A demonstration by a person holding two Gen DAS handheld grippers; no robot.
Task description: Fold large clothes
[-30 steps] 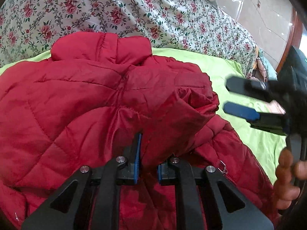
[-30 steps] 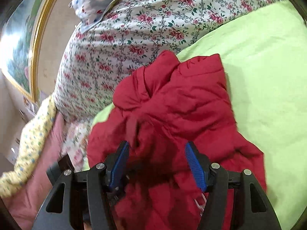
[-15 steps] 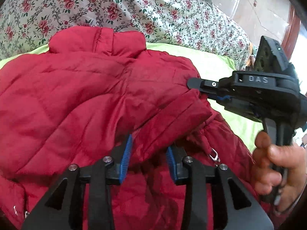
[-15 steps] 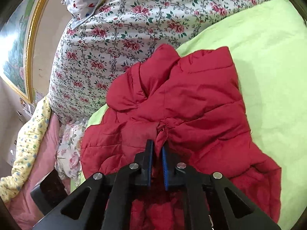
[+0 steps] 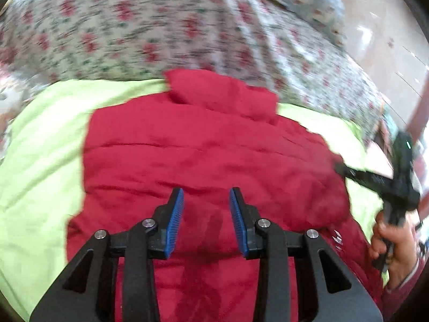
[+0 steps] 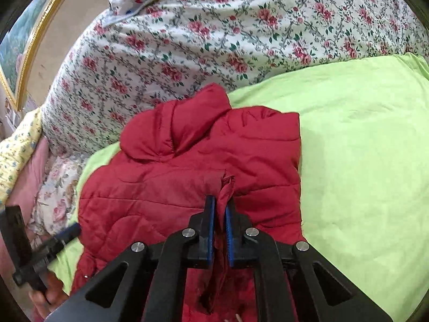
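Two grippers worked the red jacket (image 6: 187,177): the right gripper (image 6: 219,214) pinched a fabric fold between its fingers, while the left gripper (image 5: 206,214) hovered above, fingers parted, holding nothing.

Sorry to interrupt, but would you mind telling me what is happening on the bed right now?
A person is folding a red puffer jacket spread on a green sheet, with a handheld tool in each hand. The right tool is clamped on a pinched ridge of the jacket's fabric. The left tool has just let go: its blue pads stand apart over the jacket with nothing between them. A floral quilt is heaped behind the jacket's collar.
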